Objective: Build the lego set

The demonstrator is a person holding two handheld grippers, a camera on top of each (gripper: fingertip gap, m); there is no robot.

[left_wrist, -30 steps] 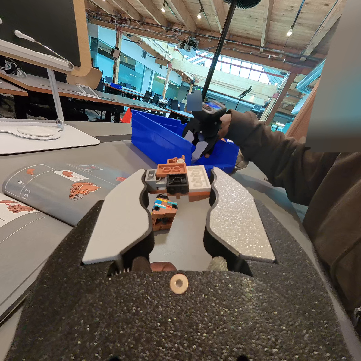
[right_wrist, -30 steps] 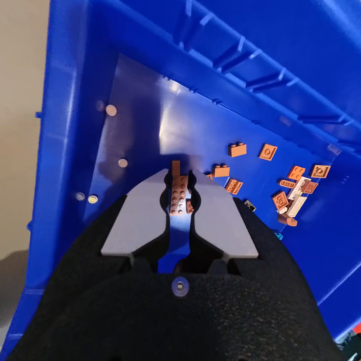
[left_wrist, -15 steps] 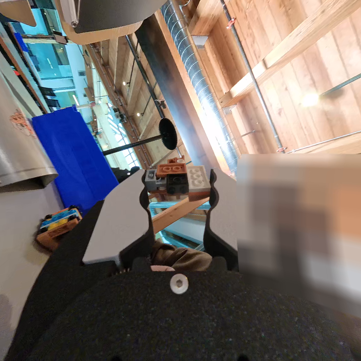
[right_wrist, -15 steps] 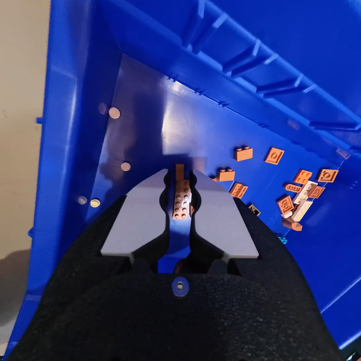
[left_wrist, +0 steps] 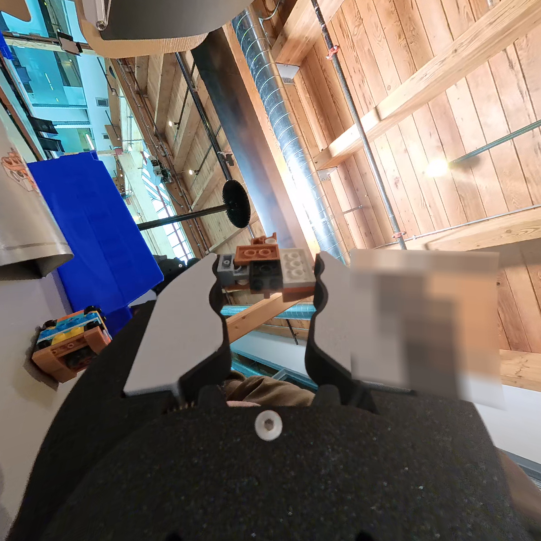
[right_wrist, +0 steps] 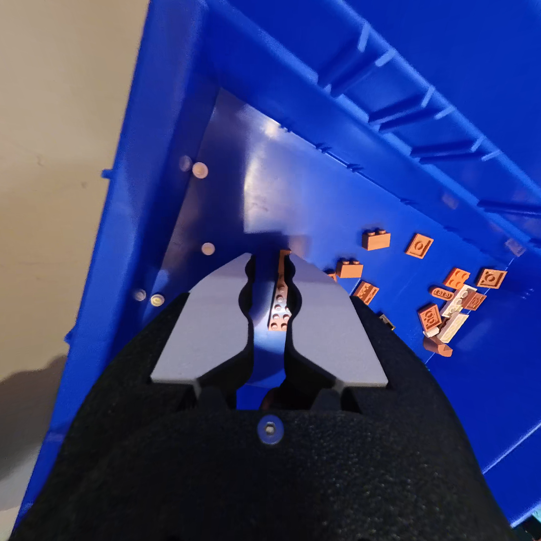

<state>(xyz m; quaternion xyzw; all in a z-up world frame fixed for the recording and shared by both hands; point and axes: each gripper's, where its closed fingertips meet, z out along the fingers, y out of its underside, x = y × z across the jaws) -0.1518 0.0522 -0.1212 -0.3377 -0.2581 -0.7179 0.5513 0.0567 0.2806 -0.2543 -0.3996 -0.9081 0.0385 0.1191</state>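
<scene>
Our two grippers and a blue bin of bricks

Our left gripper (left_wrist: 265,270) pinches a little brick build (left_wrist: 265,270) up in the air. Our right gripper (right_wrist: 270,270) is spread inside the blue bin (right_wrist: 322,190), a long brown brick (right_wrist: 280,307) lying between its fingers, loose orange bricks (right_wrist: 439,281) at right.

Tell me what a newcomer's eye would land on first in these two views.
In the left wrist view, the left gripper is shut on a small lego assembly of brown, black, grey and white pieces, raised against the wooden ceiling. In the right wrist view, the vivid blue bin fills the frame, where the right gripper stands open over a long brown plate, with loose brown bricks scattered to its right.
</scene>
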